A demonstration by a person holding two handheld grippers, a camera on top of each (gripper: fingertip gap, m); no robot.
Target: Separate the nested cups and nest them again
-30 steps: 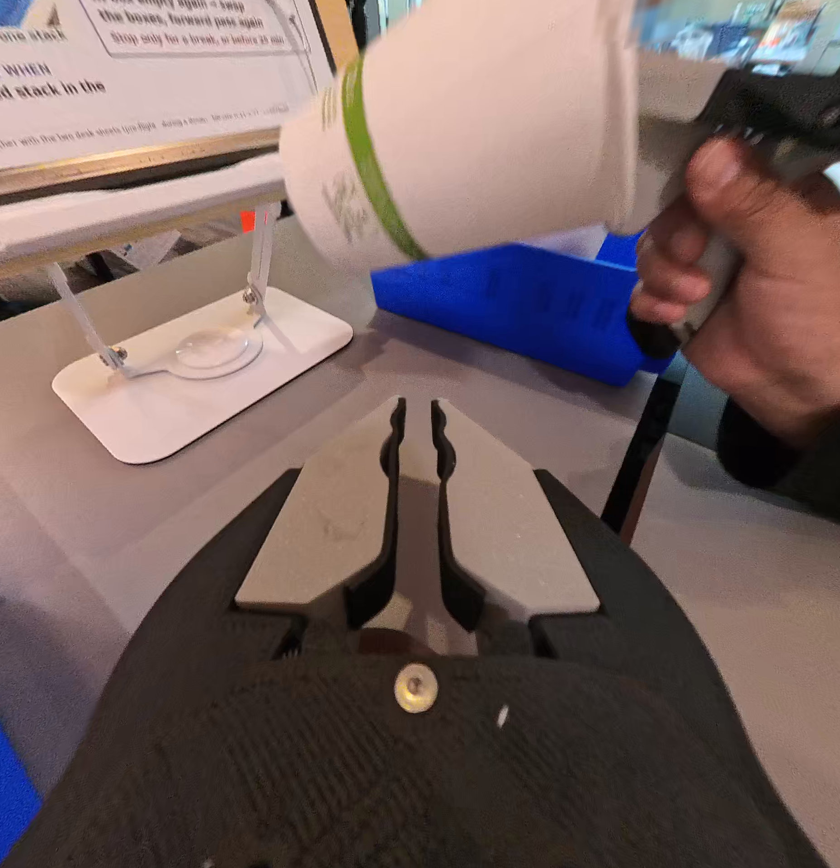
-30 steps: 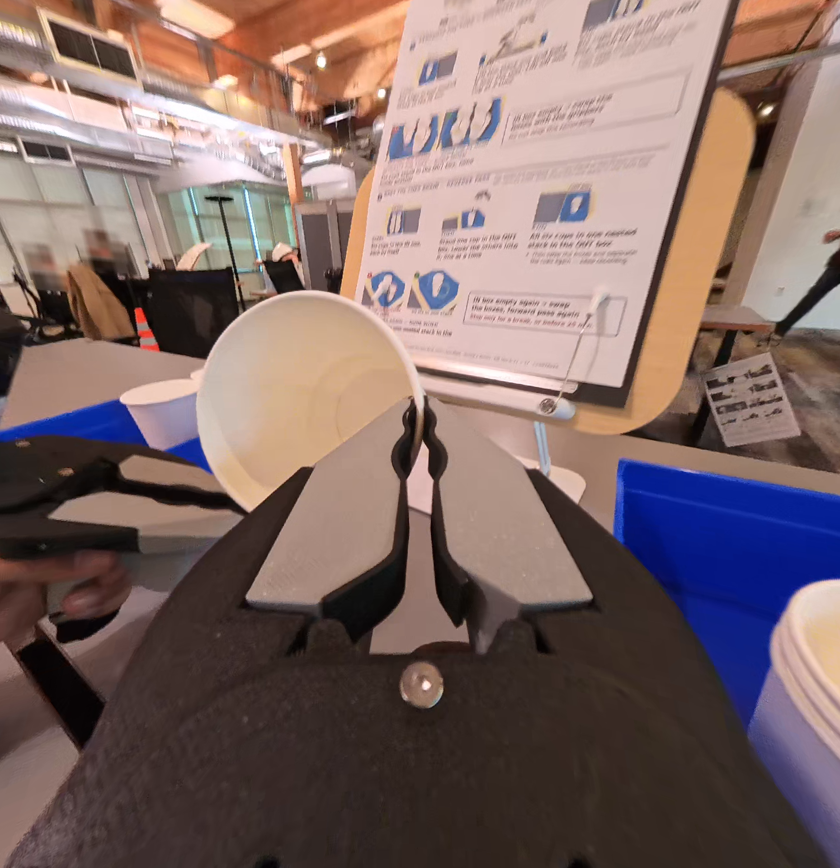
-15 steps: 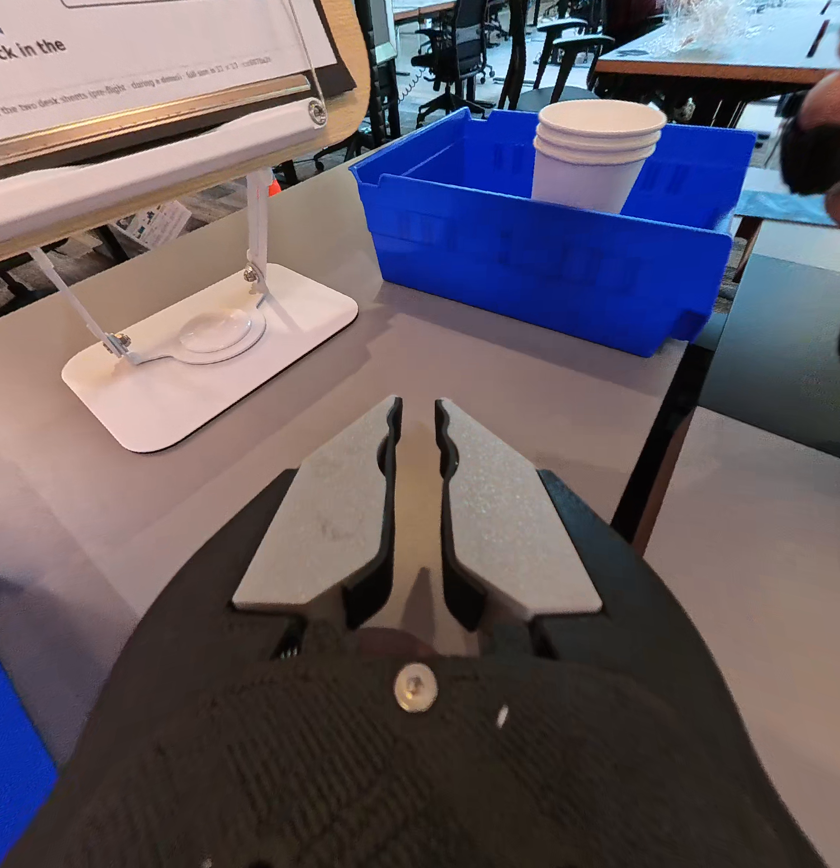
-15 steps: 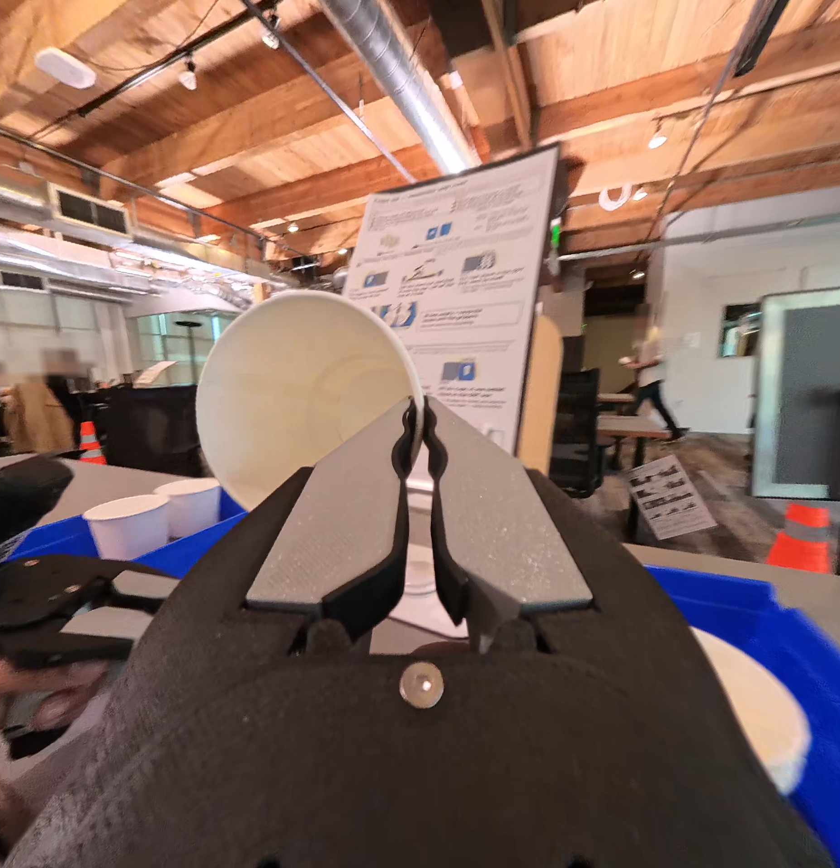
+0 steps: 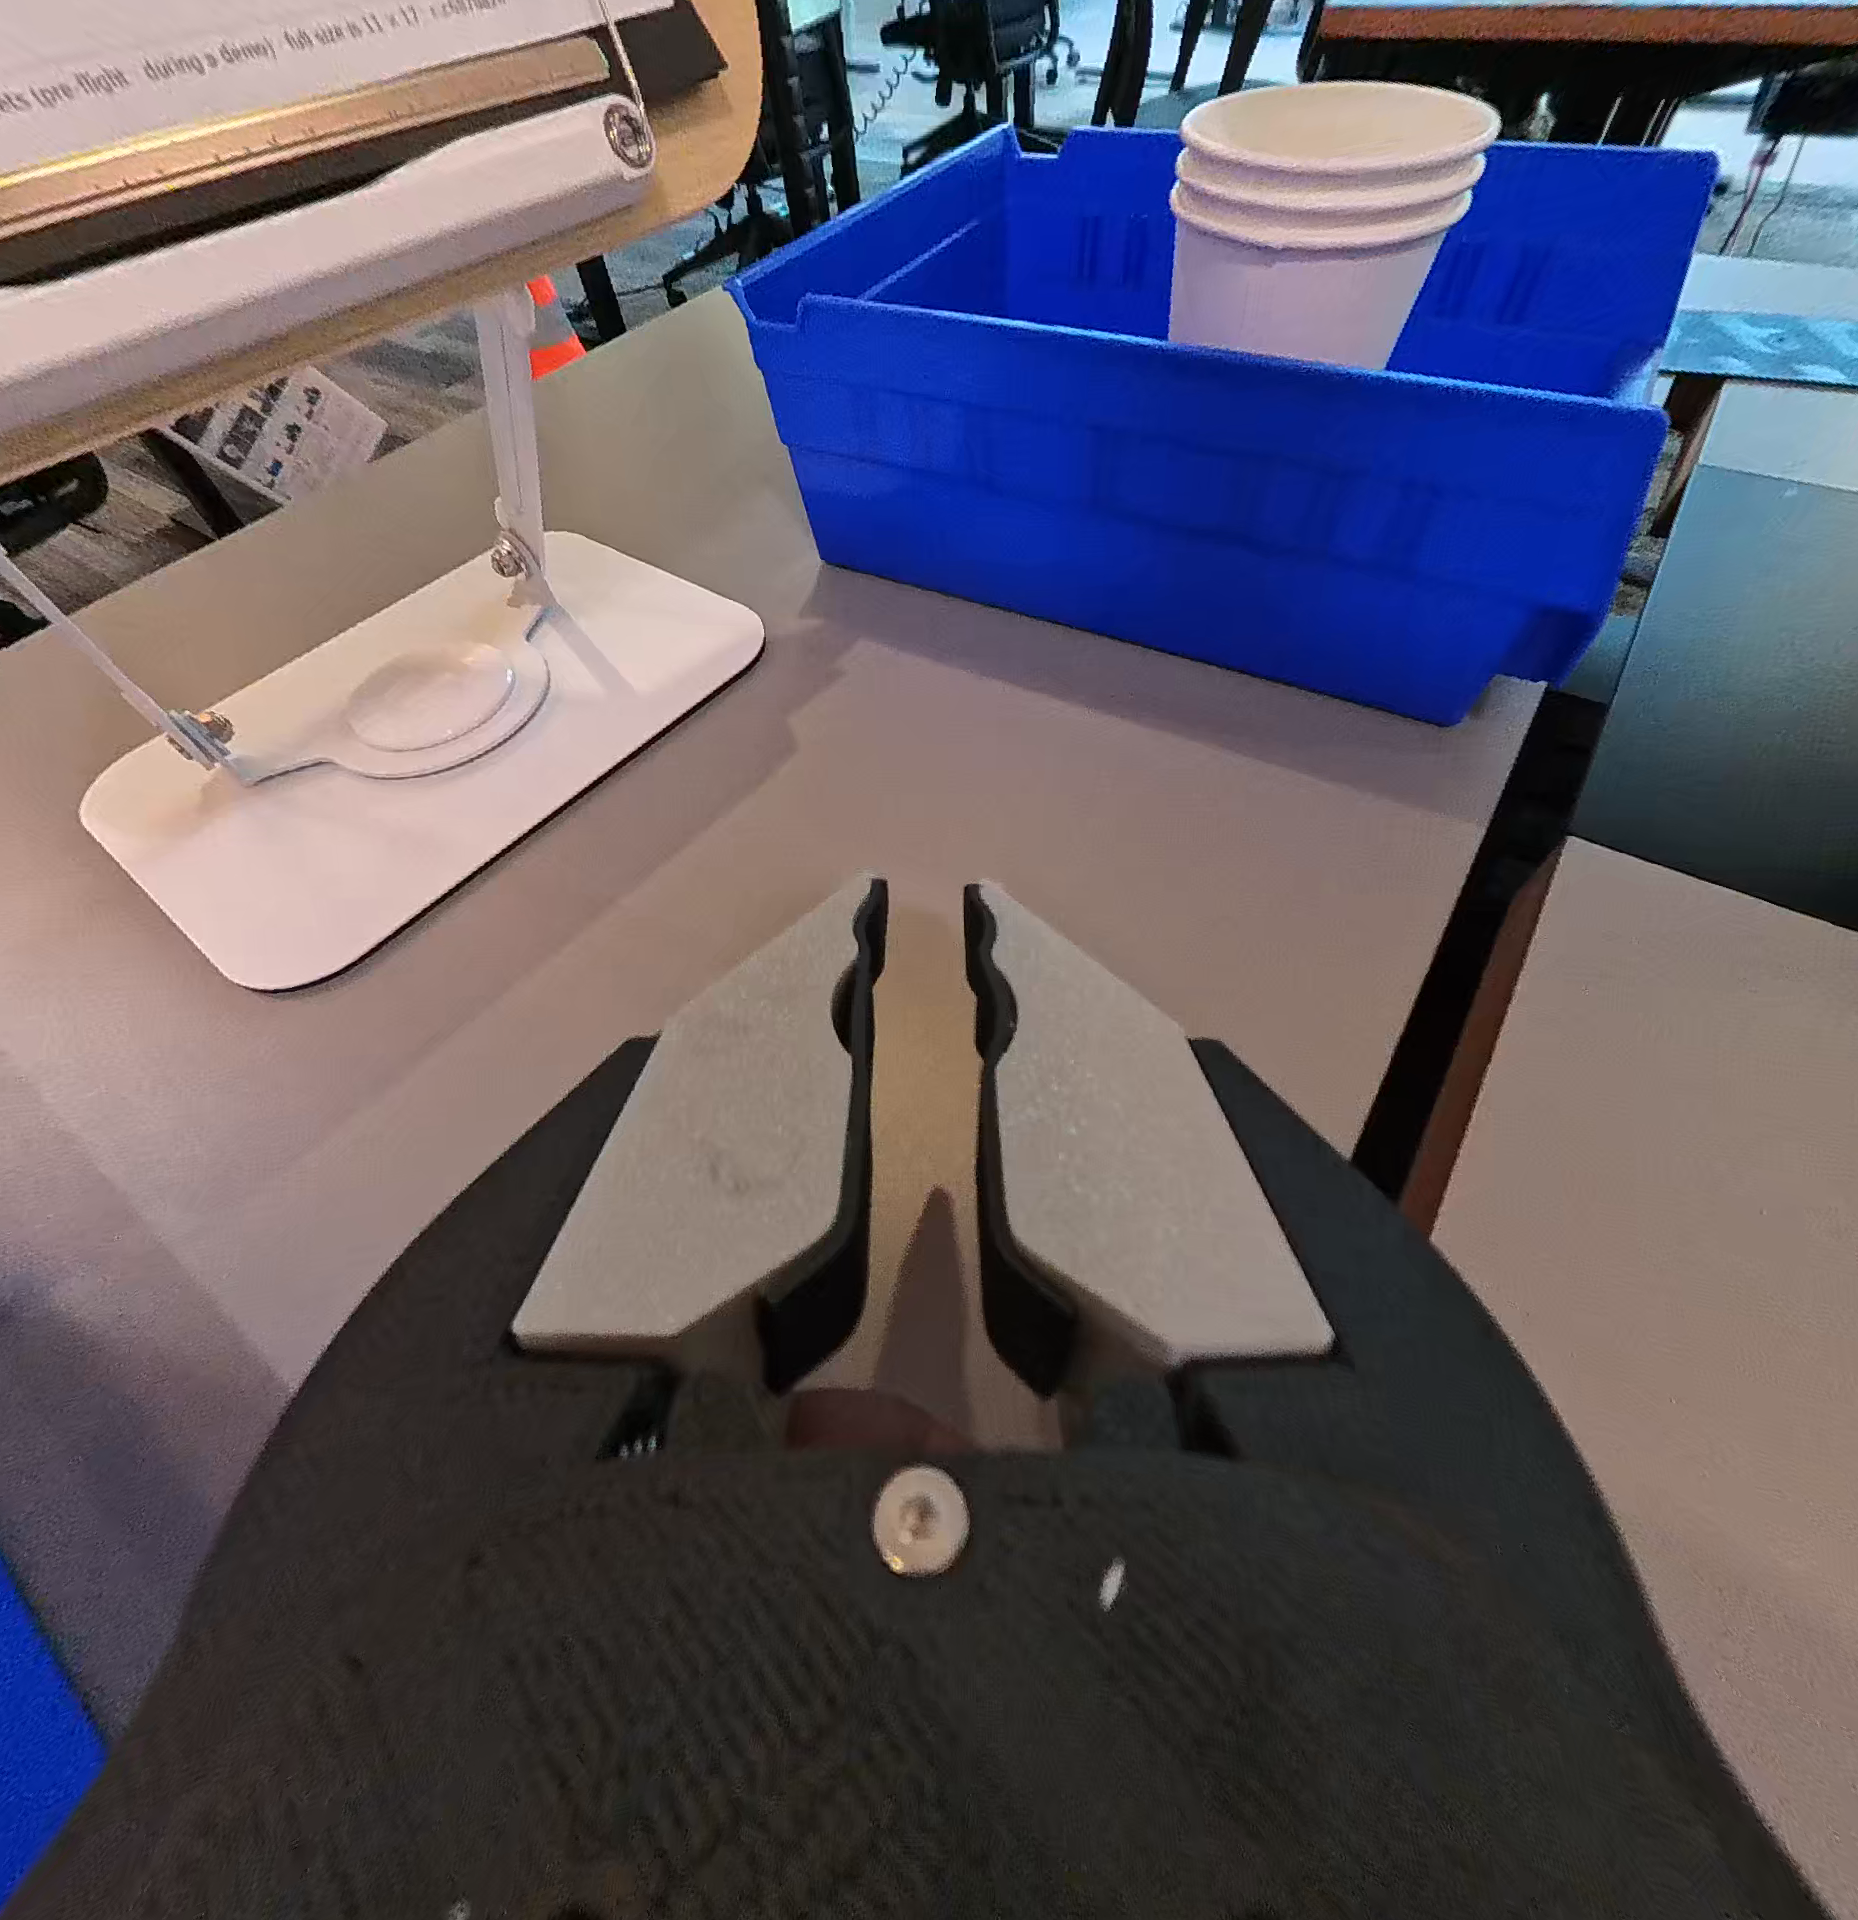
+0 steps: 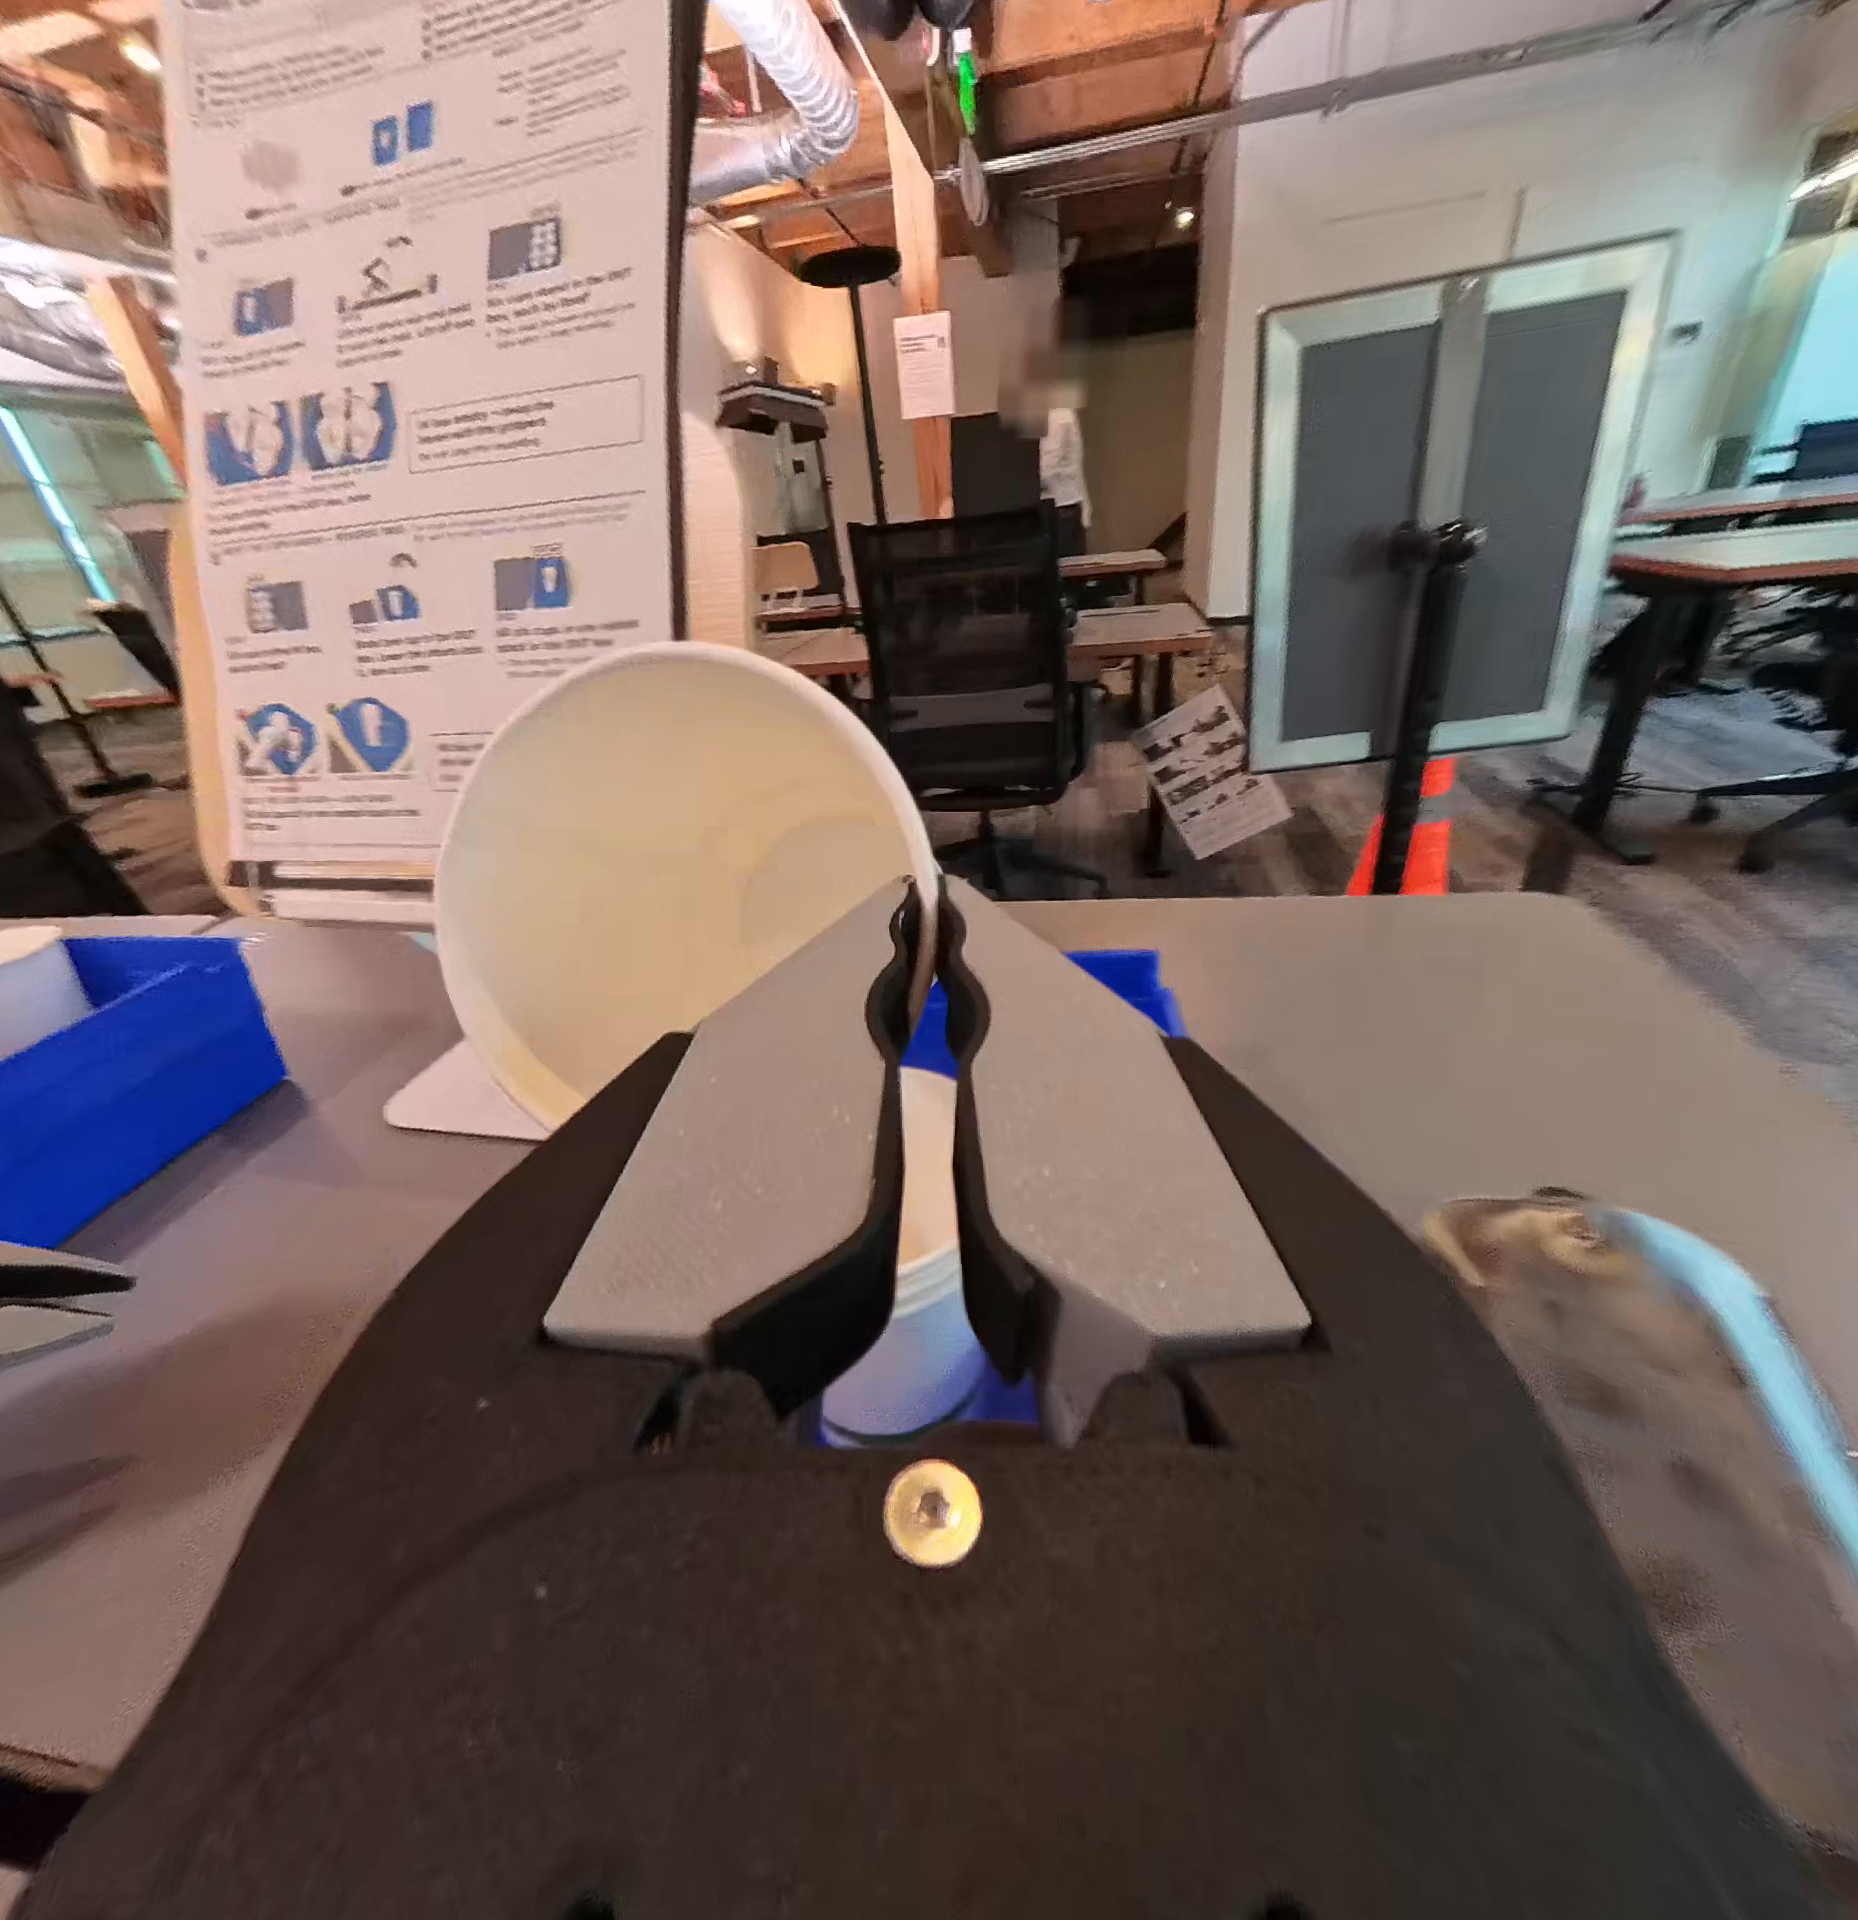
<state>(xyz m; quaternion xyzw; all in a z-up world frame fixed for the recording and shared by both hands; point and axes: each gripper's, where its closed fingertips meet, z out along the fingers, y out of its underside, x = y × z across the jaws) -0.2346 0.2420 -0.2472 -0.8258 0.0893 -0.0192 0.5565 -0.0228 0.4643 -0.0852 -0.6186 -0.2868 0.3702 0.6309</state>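
The right gripper (image 6: pixel 927 940) is pinching the rim of one white cup (image 6: pixel 634 862), one finger inside the wall and one outside. The cup hangs tilted, mouth toward the camera, above the right bin (image 6: pixel 1122 982). Directly under the gripper, seen through the gap between its fingers, stands the stack (image 6: pixel 909 1278) in that bin, mouth up. This looks like the re-nesting step.

The left gripper (image 5: pixel 925 904) holds nothing; its fingers are close together with a narrow gap, low over the counter (image 5: pixel 1112 790), well short of the bin. In its view the stack (image 5: pixel 1320 218) shows three rims, sitting slightly uneven and leaning.

Risks from here:
- The cup is far from upright. Lowered at this tilt, its base would probably strike the stack's top rim instead of dropping inside, and could tip the stack over in the bin.
- The hold is only on a thin paper rim. Rotating the cup upright could let it slip or crease the rim, and a dented rim nests badly.
- Nothing steadies the stack, so a push down may slide it toward the bin wall.
- Pressing too hard would jam the cups together.
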